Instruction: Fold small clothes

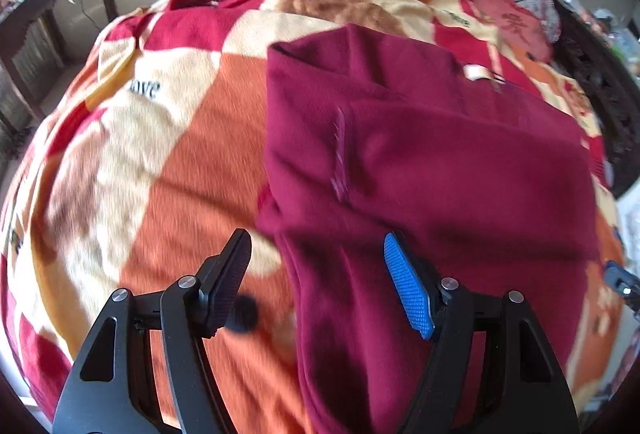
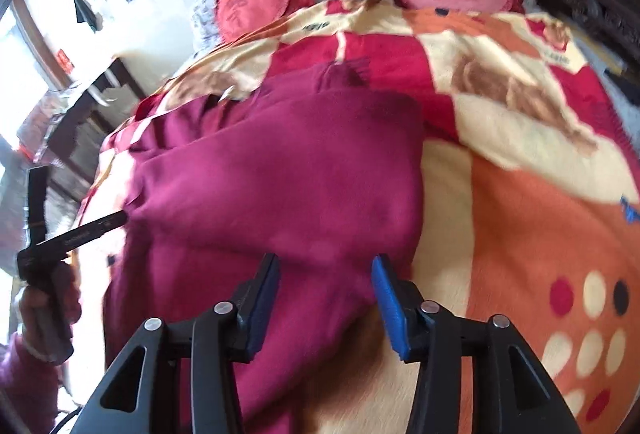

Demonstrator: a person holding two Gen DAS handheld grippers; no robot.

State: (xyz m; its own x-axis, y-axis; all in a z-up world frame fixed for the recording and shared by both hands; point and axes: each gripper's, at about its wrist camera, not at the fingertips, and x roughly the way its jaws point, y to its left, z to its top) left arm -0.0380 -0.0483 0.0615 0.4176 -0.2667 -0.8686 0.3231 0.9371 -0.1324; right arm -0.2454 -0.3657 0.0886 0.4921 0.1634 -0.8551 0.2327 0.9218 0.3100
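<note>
I am holding my left gripper (image 1: 320, 284) spread wide over the near edge of the dark maroon fleece garment (image 1: 432, 162), which is lying partly folded on the orange, red and cream patterned blanket (image 1: 168, 138). My right gripper (image 2: 325, 304) is hovering likewise parted, clasping nothing, above the garment's near hem.

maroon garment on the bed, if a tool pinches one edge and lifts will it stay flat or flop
The maroon garment would probably flop: it already lies in soft folds and creases. It looks like thick fleece, so likely grippy, not slippery. On the plush blanket it may drag rather than slide when pushed.
</note>
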